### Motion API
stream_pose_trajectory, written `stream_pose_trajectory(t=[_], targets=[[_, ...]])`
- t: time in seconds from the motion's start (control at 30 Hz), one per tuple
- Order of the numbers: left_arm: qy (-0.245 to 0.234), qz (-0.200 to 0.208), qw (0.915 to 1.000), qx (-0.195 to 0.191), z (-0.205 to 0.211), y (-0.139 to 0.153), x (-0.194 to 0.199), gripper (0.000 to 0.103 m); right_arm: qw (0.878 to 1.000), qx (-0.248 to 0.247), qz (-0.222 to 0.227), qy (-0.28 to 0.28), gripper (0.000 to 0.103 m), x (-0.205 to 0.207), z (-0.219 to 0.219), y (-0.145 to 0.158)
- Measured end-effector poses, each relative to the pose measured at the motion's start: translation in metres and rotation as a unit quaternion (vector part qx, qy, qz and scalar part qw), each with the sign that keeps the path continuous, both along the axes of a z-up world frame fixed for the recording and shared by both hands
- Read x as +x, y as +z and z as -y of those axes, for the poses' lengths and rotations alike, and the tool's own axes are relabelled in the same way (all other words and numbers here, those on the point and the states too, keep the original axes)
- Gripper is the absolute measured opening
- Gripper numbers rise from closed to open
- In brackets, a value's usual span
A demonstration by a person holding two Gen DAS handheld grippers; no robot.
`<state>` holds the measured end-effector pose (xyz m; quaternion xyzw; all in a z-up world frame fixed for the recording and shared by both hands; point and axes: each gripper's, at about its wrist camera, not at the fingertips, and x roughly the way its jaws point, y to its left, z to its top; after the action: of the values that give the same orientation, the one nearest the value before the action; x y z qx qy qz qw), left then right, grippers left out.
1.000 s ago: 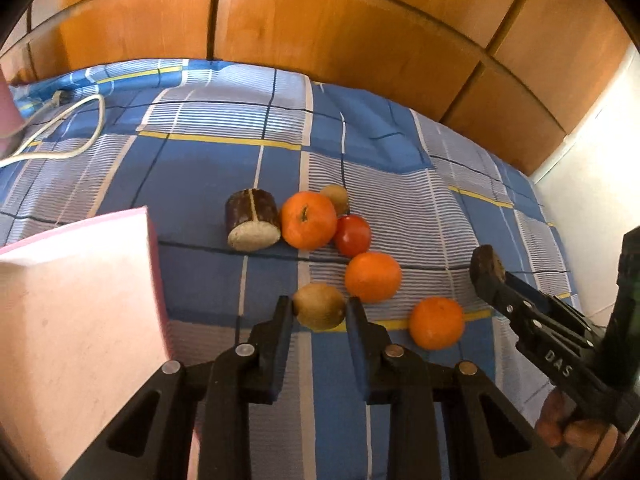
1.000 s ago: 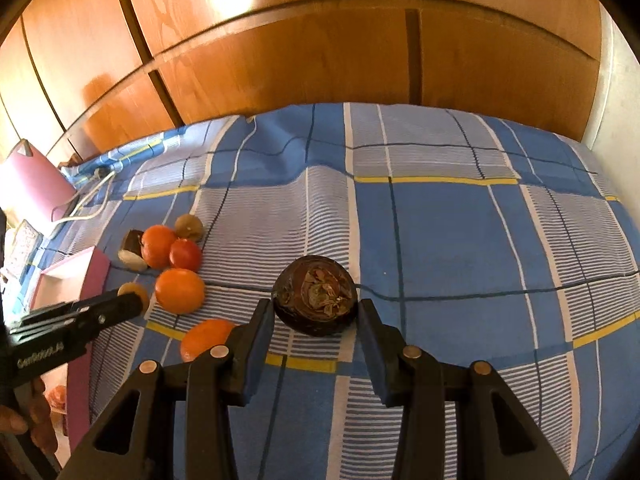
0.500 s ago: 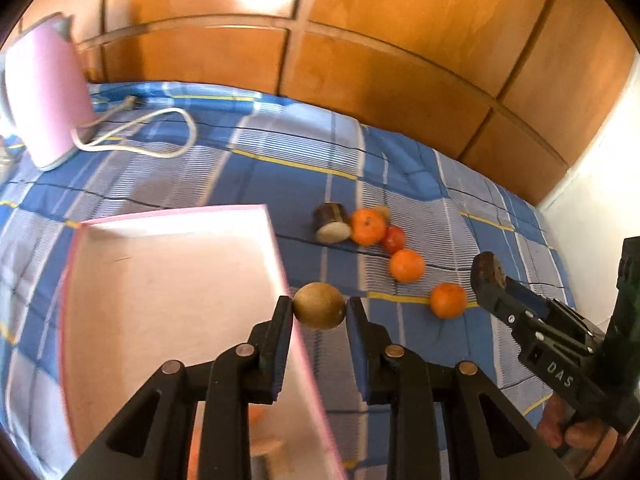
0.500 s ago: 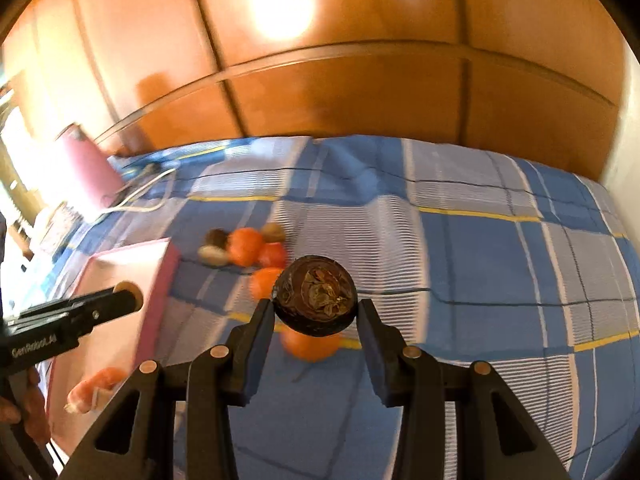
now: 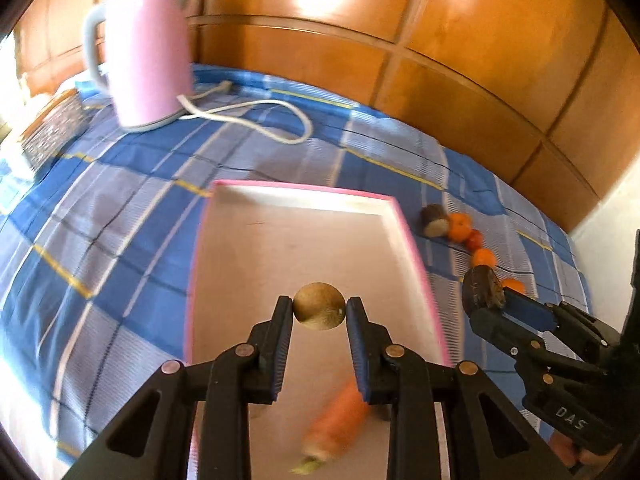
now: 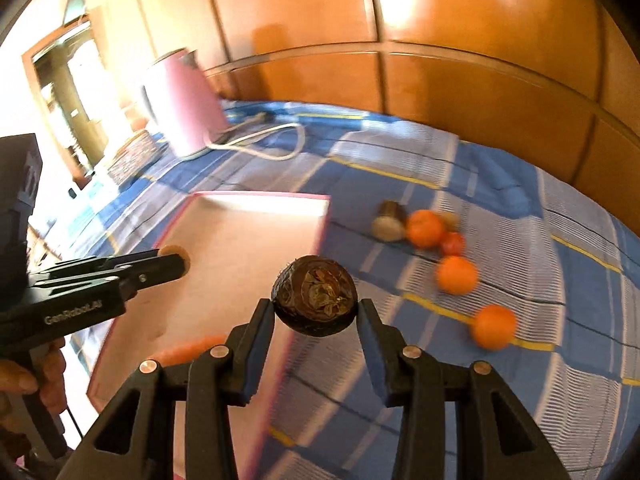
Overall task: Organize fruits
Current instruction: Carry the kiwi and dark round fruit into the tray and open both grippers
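My left gripper [image 5: 319,312] is shut on a brown kiwi [image 5: 319,306] and holds it above the pink-rimmed tray [image 5: 404,224]. An orange carrot [image 5: 336,424] lies in the tray's near end. My right gripper [image 6: 315,308] is shut on a dark brown round fruit [image 6: 315,295], held over the tray's right rim [image 6: 320,224]. That gripper also shows in the left wrist view [image 5: 482,288]. Several oranges [image 6: 457,275], a red tomato [image 6: 453,243] and a cut brown fruit [image 6: 387,222] lie on the blue checked cloth to the right of the tray.
A pink kettle [image 5: 140,52] with a white cord [image 5: 256,110] stands at the back left. A stack of dark flat items [image 5: 52,128] sits at the far left. A wooden panel wall [image 5: 400,60] runs behind the cloth.
Both grippers have swung left with their fruits. The kiwi now hangs over the tray's middle instead of its right rim, and the dark fruit has come from over the cloth to the tray's edge.
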<state>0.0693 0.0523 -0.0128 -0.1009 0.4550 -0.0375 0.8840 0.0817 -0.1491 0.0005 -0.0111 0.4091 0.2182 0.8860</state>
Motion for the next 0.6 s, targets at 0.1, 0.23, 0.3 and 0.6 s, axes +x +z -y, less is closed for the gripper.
stream_pose_trajectory(t=[0.1, 0.23, 0.3, 0.6], targets=[[0.017, -0.001, 0.9998, -0.001, -0.014, -0.003, -0.005, 0.028, 1.000, 0.003, -0.010, 0.018, 0.043, 0.005, -0.021, -0.001], [0.027, -0.004, 0.9996, -0.009, -0.028, -0.007, -0.013, 0.049, 0.999, -0.005, -0.011, 0.039, 0.044, 0.009, -0.048, -0.003], [0.030, -0.001, 0.9995, -0.008, -0.030, -0.007, -0.017, 0.051, 0.999, -0.009, -0.013, 0.047, 0.044, 0.012, -0.059, -0.005], [0.044, 0.022, 0.9987, 0.012, -0.029, -0.001, -0.035, 0.059, 0.999, -0.022, -0.016, 0.036, 0.045, -0.005, -0.059, -0.011]])
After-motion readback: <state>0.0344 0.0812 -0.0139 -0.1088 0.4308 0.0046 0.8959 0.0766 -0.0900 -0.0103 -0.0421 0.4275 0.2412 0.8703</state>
